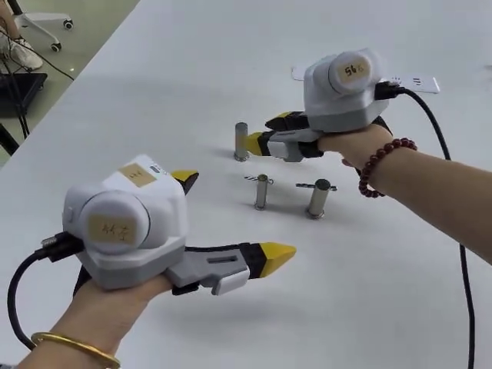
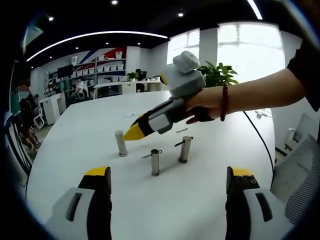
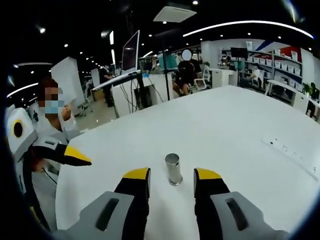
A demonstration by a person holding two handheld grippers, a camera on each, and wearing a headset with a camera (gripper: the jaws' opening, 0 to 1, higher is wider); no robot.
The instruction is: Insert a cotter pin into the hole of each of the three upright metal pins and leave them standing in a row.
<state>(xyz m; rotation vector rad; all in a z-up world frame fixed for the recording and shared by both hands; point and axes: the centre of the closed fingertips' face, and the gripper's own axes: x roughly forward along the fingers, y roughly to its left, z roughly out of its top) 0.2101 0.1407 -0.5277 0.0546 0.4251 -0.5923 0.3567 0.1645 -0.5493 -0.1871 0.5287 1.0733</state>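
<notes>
Jaws of right gripper (image 3: 172,174) are set narrow, empty, beside bare pin (image 3: 173,169); left gripper (image 2: 169,172) jaws wide. Pin is judged stiff, slick: mid-shaft grip advised.

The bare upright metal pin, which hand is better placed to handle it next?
Probably right. The right tool is open with the bare upright metal pin just ahead between its jaws; the left tool sits farther back.

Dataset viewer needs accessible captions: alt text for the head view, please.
The right gripper, jaws open, has its tips beside a bare upright metal pin on a white table. Nearer the camera, a second pin and a third pin each carry a cotter pin. The left gripper is held open in the foreground.
</notes>
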